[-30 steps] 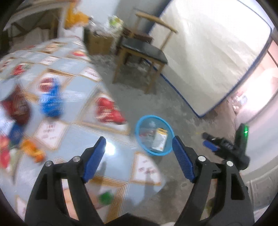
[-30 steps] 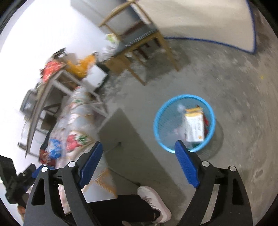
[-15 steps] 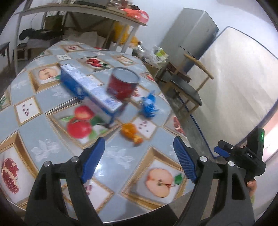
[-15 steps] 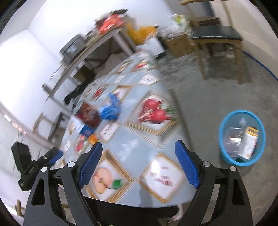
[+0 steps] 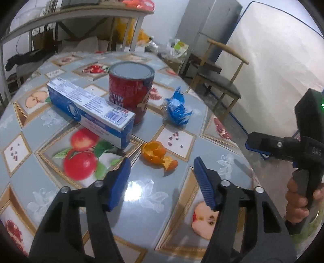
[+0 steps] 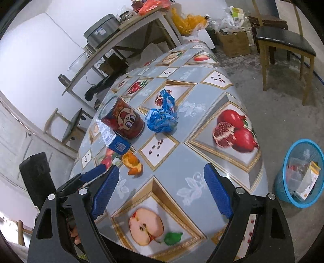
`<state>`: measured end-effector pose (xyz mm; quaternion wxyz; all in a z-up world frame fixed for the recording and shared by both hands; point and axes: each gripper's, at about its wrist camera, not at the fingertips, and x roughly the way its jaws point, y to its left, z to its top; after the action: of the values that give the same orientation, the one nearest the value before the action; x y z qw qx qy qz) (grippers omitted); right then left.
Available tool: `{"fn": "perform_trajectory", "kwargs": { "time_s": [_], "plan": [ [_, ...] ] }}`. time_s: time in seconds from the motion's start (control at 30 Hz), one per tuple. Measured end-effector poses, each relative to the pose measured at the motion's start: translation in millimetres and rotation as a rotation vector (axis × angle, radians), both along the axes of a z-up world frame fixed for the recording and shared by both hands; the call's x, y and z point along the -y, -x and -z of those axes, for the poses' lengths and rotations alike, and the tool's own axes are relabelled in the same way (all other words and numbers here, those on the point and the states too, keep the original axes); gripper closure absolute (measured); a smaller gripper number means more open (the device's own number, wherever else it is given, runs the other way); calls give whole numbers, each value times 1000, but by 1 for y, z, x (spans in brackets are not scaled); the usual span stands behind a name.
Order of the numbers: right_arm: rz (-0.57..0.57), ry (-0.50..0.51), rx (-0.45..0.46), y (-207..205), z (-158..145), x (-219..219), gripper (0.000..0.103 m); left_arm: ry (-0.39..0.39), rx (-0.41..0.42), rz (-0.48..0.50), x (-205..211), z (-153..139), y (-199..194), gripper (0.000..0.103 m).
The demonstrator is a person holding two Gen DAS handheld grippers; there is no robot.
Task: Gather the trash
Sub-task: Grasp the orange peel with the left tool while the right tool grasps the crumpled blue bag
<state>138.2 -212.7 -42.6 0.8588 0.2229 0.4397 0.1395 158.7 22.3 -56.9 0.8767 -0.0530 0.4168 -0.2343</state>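
Observation:
An orange peel [image 5: 158, 153] [image 6: 133, 161] lies on the fruit-patterned table [image 5: 141, 202]. My left gripper [image 5: 162, 160] hovers just short of it, its jaws closing, with the peel ahead of the tips and nothing pressed between the pads. Behind the peel are a blue and white box [image 5: 89, 107], a red can [image 5: 130, 89] and a crumpled blue wrapper [image 5: 178, 109]. My right gripper [image 6: 161, 169] stands wide open above the table's near edge with nothing in it. A blue basket [image 6: 280, 188] with trash inside sits on the floor to the right.
A wooden chair [image 5: 218, 81] with a dark seat stands past the table, in front of a white mattress [image 5: 273, 60]. A cluttered shelf table [image 5: 81, 14] and a cardboard box [image 6: 232, 42] are at the back. A hand [image 5: 297, 200] holds the right gripper.
Both views have swung from the floor and basket onto the tabletop. The left gripper has come close to the orange peel and its jaws have narrowed. The right jaws stay wide.

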Motion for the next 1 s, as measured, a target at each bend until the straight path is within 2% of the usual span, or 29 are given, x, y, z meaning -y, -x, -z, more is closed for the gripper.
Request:
{"fn": "perform_trajectory", "kwargs": {
  "time_s": [0.07, 0.4, 0.53, 0.63, 0.7, 0.77, 0.9, 1.0],
  "plan": [
    [-2, 8, 3, -10, 0, -1, 20, -12, -15, -11, 4, 5, -7, 52],
    [-25, 26, 2, -86, 6, -14, 24, -137, -28, -18, 32, 19, -22, 63],
    [-32, 51, -21, -115, 15, -22, 28, -140, -45, -39, 29, 23, -27, 76],
    [-55, 63, -51, -127, 24, -28, 35, -130, -50, -41, 26, 24, -28, 82],
    [-63, 69, -73, -130, 30, -30, 49, -116, -51, -41, 24, 25, -27, 86],
    [-61, 56, -89, -130, 34, -29, 57, -111, -46, -42, 22, 24, -24, 89],
    [-51, 54, -86, -121, 34, -26, 67, -95, -56, -34, 19, 24, -22, 92],
    [-48, 60, -87, -114, 31, -24, 71, -74, -70, -21, 15, 24, -18, 92]
  ]
}}
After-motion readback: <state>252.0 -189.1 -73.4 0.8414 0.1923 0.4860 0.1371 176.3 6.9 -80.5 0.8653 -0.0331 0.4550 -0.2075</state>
